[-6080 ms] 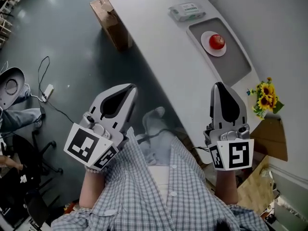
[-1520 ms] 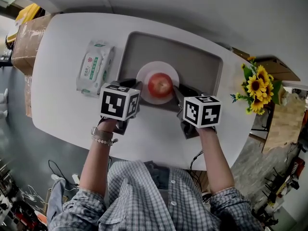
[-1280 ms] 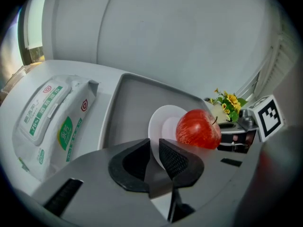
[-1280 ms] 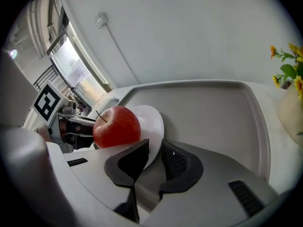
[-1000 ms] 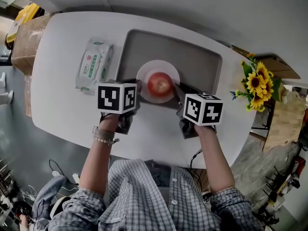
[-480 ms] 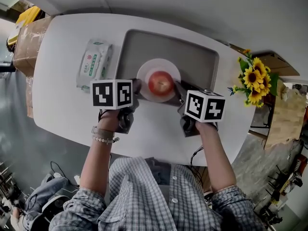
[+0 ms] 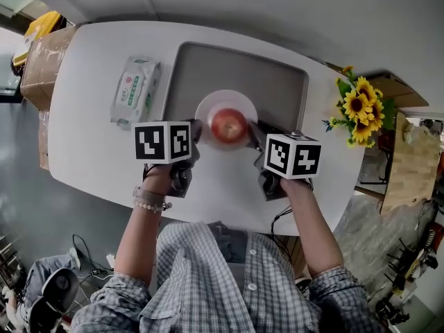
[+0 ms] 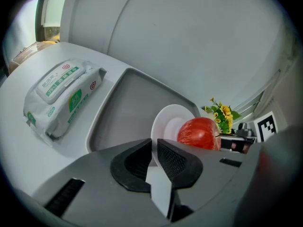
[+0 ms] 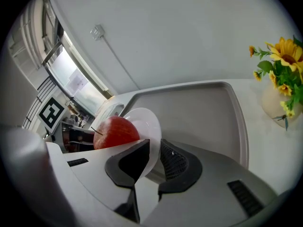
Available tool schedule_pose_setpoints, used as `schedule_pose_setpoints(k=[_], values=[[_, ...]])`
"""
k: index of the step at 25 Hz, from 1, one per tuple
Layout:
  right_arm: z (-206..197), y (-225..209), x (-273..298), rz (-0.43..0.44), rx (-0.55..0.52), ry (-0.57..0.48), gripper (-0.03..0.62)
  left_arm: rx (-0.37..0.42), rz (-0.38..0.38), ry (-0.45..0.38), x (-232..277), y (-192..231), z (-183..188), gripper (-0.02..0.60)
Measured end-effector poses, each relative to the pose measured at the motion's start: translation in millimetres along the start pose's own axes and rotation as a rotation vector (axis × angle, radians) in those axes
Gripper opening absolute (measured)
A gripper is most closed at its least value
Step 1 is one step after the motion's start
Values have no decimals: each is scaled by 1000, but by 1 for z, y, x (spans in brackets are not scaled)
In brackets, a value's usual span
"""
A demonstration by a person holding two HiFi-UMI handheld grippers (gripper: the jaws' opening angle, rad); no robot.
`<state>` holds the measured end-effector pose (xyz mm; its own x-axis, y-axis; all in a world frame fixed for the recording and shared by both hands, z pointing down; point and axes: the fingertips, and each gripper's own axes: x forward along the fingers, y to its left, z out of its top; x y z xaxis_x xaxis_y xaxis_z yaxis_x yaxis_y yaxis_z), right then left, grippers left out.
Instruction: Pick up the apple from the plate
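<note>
A red apple point(image 7: 229, 125) sits on a small white plate point(image 7: 220, 103) at the near side of a grey tray point(image 7: 277, 82). My left gripper point(image 7: 195, 129) is shut on the plate's left rim. The right gripper point(image 7: 254, 133) is shut on its right rim. In the left gripper view the rim of the plate point(image 8: 170, 119) runs between the jaws of the left gripper point(image 8: 154, 148), with the apple point(image 8: 199, 132) just beyond. In the right gripper view the plate point(image 9: 144, 119) is pinched by the right gripper point(image 9: 154, 150), and the apple point(image 9: 115, 131) lies left of it.
A pack of wet wipes point(image 7: 135, 91) lies on the white table point(image 7: 97, 151) left of the tray. Sunflowers in a vase point(image 7: 354, 109) stand at the table's right end. A cardboard box point(image 7: 41, 54) sits off the left end. The person's shirt fills the lower middle.
Six seconds ago the person stood away from the table with both grippers free. Over the last second both grippers stay clamped on the plate, which sits slightly nearer the tray's front edge.
</note>
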<state>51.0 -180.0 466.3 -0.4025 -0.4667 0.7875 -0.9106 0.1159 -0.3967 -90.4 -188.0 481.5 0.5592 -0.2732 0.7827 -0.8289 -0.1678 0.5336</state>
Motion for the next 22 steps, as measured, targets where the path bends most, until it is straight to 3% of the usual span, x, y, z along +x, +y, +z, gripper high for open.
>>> schedule_pose_setpoints(k=[13, 22], values=[[-50, 10, -28, 8, -41, 26, 77, 9, 4, 42, -20, -9, -58, 41], [-81, 14, -45, 11, -56, 38, 71, 49, -14, 129, -31, -16, -106, 37]])
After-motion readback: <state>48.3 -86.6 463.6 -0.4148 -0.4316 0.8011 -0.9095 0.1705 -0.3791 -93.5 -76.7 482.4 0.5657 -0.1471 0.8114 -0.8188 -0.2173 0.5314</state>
